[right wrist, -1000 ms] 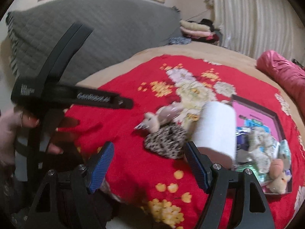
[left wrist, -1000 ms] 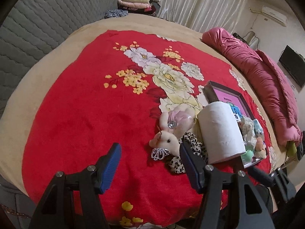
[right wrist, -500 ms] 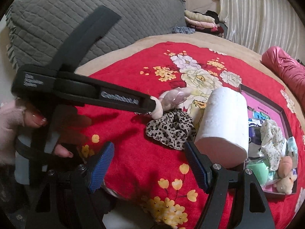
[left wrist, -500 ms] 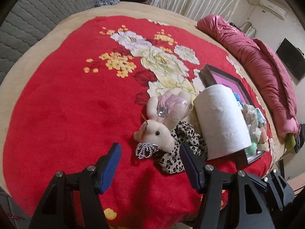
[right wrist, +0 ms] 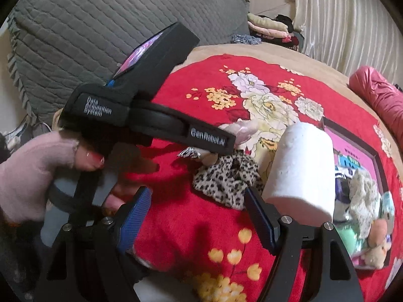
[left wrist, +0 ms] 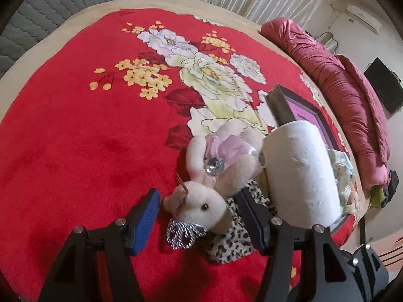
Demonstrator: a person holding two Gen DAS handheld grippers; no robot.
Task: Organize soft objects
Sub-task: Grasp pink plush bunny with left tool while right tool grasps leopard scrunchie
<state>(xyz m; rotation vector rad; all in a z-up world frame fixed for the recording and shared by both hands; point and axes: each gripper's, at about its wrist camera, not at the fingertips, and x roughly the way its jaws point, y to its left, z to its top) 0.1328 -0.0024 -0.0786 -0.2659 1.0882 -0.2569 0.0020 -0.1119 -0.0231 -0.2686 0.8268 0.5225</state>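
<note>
Blue-padded jaws of our left gripper stand wide apart and hold nothing — the head of a plush rabbit lies between them, not touched by either pad as far as we can tell. The rabbit is cream-white, with a pink ruffle and a large gem at its neck, and lies on the red floral blanket. It rests partly on a leopard-print scrunchie, with a silver bow just below its face. Just right of both lies a white paper roll, leaning against a dark-framed tray that holds small soft toys.

Our right gripper is also wide open and empty, poised near the scrunchie and the roll. From this view, a hand in a pink sleeve holds the left gripper's handle.
</note>
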